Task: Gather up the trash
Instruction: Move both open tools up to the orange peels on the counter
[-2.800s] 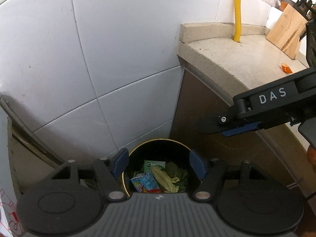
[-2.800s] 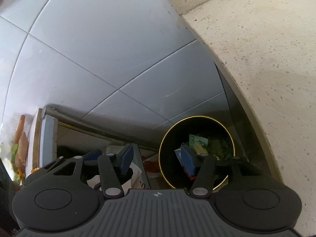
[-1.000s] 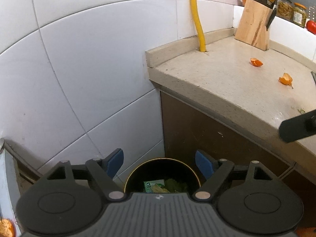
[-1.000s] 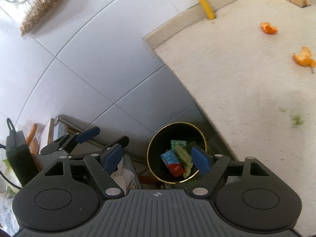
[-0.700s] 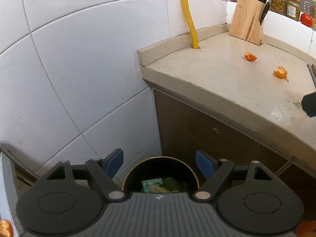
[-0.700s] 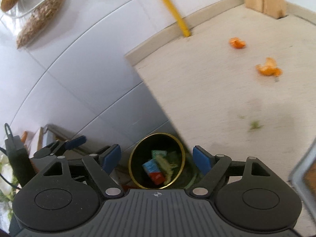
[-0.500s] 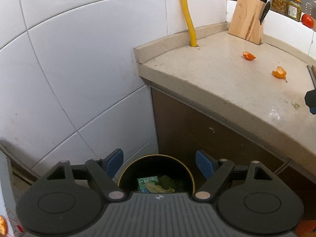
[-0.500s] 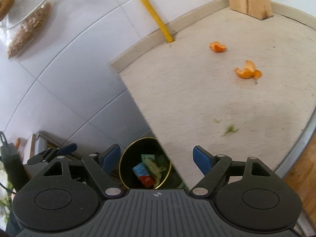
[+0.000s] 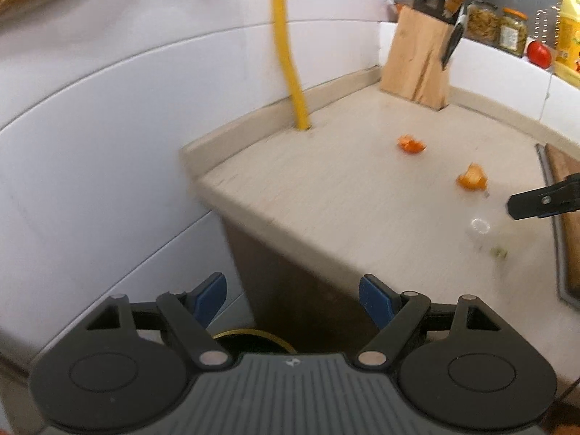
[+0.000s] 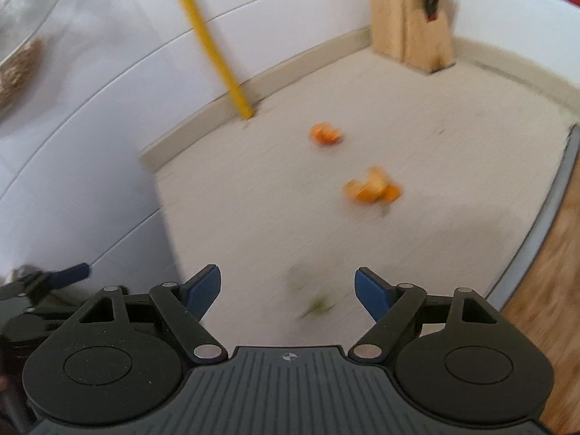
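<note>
Two orange peel pieces lie on the beige counter: the far peel and the near peel. A small green scrap lies on the counter nearer the front edge. My right gripper hangs open and empty over the counter, the green scrap just ahead of its fingers. My left gripper is open and empty off the counter's left end, above the black bin, of which only the gold rim shows. A right gripper finger juts in from the right in the left wrist view.
A wooden knife block stands in the counter's back corner and a yellow pipe runs up the white tiled wall. Jars and a tomato sit on a ledge behind. A wooden board borders the counter's right side.
Both grippers swung up and right from the bin toward the counter. The bin has left the right wrist view and nearly left the left wrist view; the peels now sit closer.
</note>
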The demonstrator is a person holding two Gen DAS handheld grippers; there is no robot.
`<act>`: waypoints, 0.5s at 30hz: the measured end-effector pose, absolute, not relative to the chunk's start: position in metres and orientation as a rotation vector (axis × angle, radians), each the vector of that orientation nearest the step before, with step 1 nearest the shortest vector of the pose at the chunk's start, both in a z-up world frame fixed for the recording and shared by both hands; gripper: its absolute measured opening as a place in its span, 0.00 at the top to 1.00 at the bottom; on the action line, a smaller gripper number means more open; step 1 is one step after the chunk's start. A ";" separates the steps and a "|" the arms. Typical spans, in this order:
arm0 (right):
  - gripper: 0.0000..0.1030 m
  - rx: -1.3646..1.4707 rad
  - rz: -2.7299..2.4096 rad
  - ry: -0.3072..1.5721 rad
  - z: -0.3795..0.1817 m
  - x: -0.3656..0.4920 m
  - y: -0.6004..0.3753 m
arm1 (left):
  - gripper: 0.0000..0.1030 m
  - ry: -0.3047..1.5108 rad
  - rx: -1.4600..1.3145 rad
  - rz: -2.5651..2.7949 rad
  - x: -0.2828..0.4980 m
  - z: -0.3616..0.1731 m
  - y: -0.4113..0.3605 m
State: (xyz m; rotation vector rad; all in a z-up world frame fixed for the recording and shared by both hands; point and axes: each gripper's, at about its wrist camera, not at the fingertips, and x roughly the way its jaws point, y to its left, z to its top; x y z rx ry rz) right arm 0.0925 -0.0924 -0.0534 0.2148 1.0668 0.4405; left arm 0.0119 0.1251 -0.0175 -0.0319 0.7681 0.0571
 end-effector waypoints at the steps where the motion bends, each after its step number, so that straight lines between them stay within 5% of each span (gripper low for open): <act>1: 0.16 0.207 0.428 1.058 -0.054 0.098 -0.096 | 0.26 0.764 -0.031 0.047 0.018 -0.015 0.121; 10: 0.17 0.108 0.429 0.990 -0.076 0.142 -0.099 | 0.26 0.734 0.001 -0.023 0.094 0.000 0.084; 15: 0.29 0.102 0.455 0.989 -0.094 0.160 -0.097 | 0.26 0.731 -0.013 -0.059 0.134 0.002 0.066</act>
